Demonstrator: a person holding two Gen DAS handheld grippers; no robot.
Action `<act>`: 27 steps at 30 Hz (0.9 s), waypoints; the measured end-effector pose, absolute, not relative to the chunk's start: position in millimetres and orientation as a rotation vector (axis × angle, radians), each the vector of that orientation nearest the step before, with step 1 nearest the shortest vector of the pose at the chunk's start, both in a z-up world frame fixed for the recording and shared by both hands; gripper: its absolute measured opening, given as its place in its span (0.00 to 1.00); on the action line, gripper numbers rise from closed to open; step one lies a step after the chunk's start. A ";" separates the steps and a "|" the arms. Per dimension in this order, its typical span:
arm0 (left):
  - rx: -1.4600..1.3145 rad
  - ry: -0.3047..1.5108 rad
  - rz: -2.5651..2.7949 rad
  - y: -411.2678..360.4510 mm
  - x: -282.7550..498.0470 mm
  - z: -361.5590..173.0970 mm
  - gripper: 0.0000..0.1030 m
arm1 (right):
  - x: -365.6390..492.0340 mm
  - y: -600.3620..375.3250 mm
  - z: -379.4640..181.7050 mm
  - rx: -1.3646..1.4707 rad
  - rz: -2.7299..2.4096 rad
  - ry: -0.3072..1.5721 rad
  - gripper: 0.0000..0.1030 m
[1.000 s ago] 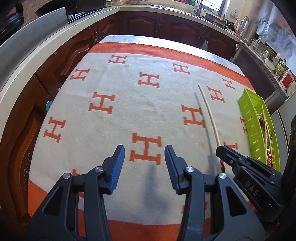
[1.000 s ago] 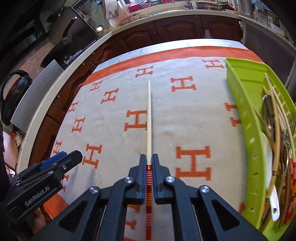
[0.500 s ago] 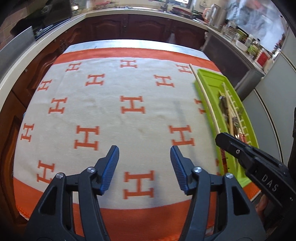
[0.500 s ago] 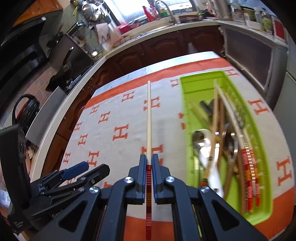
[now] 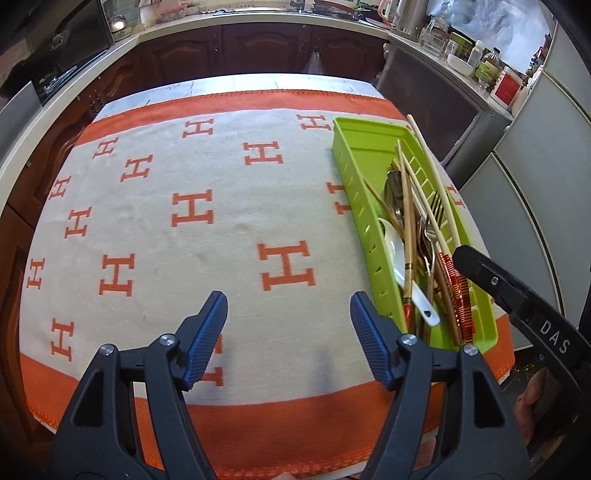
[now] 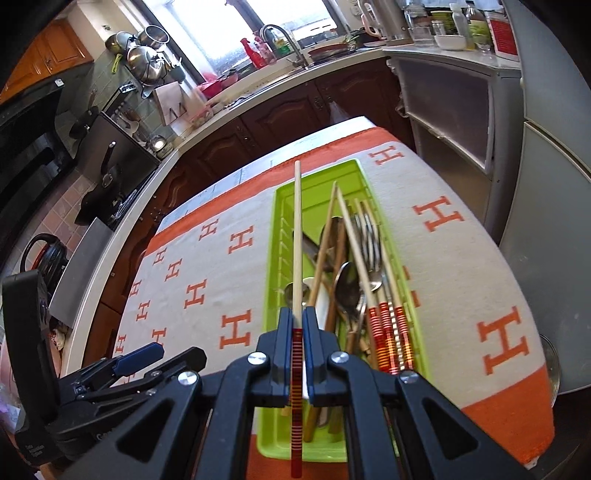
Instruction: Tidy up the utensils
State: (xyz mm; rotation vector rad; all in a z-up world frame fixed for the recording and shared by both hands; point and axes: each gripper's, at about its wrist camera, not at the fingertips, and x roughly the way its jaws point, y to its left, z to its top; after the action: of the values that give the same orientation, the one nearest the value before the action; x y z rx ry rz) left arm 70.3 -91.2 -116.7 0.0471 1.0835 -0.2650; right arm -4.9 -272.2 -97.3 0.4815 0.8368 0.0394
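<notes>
My right gripper [image 6: 296, 321] is shut on a long pale chopstick [image 6: 297, 236] with a red-striped end, held in the air over the green utensil tray [image 6: 284, 206]. The tray holds several chopsticks, spoons and forks [image 6: 364, 236]. In the left wrist view the tray [image 5: 364, 221] lies at the right side of the cloth, the held chopstick [image 5: 430, 166] runs above its far rim, and the right gripper's finger [image 5: 480, 269] shows at the right edge. My left gripper [image 5: 289, 319] is open and empty above the cloth, left of the tray.
The table carries a white cloth with orange H marks [image 5: 192, 206] and an orange border. Dark wooden cabinets and a pale counter [image 5: 258, 22] run behind it. A grey fridge [image 5: 535, 184] stands close to the right edge. A stove with pans [image 6: 110, 173] is at the left.
My right gripper has carried the chopstick rightward from the cloth's middle to above the green tray. My left gripper has swung right with it and stays open.
</notes>
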 end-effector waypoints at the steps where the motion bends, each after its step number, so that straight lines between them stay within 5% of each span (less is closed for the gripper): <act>1: 0.052 1.082 -0.264 -96.6 70.0 -115.0 0.65 | -4.8 -274.3 -97.6 0.480 0.035 0.837 0.05; 13: 0.080 1.031 -0.261 -132.5 74.5 -100.8 0.65 | 18.3 -285.8 -111.6 0.424 0.010 0.908 0.07; 18: 0.077 1.027 -0.240 -132.0 79.0 -100.6 0.65 | 17.0 -285.2 -113.0 0.444 0.014 0.893 0.22; 27: 0.068 1.042 -0.215 -123.4 82.4 -106.8 0.65 | 15.6 -281.1 -111.2 0.452 0.019 0.887 0.22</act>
State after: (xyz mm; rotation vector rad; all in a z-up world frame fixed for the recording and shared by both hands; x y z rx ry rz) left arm 82.4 -123.4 -106.8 0.0679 1.0424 -0.2149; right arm 15.6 -281.1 -111.2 0.4518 0.8869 0.0192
